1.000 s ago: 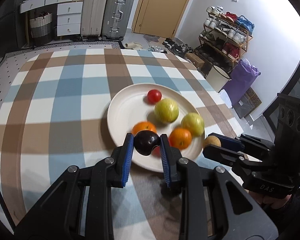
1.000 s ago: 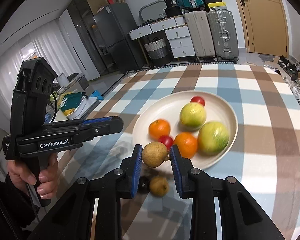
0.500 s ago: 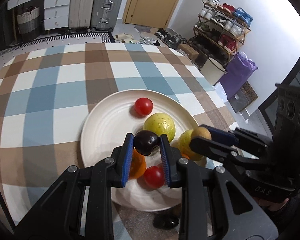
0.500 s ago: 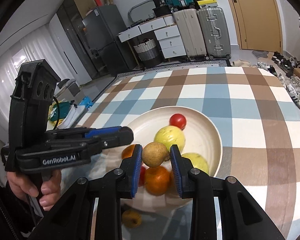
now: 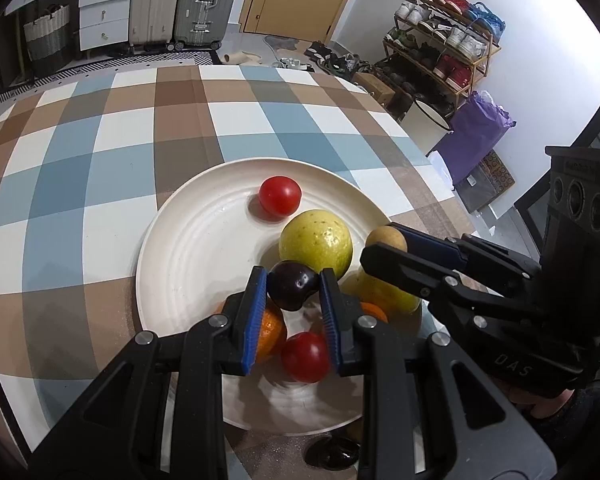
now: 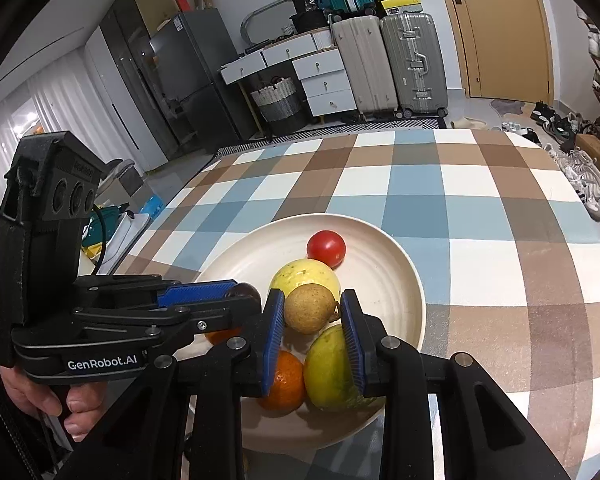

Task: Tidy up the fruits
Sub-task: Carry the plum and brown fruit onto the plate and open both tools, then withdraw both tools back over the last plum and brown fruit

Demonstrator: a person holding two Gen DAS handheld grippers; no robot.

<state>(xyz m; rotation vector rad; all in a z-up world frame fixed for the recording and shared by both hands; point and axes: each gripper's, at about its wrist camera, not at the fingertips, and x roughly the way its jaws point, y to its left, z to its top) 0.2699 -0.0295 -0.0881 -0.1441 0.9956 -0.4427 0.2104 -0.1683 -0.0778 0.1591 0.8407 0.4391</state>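
Note:
A cream plate (image 5: 196,240) (image 6: 384,264) on the checked tablecloth holds a red tomato (image 5: 280,195) (image 6: 326,248), a yellow-green apple (image 5: 315,242) (image 6: 300,278), a second green apple (image 6: 332,368), oranges (image 5: 270,330) (image 6: 284,380) and another tomato (image 5: 305,357). My left gripper (image 5: 293,290) is shut on a dark plum (image 5: 293,285) held above the plate. My right gripper (image 6: 311,312) is shut on a small brown fruit (image 6: 308,309) (image 5: 386,239), also above the plate, just right of the left gripper.
A dark fruit (image 5: 334,454) lies on the cloth at the plate's near rim. The table's right edge (image 5: 432,152) is close. Suitcases (image 6: 392,64), drawers and a shoe rack (image 5: 444,16) stand beyond the table.
Both grippers have moved forward from the plate's near rim to over the fruits, each still holding its fruit. The fruits on the cloth have dropped back below them.

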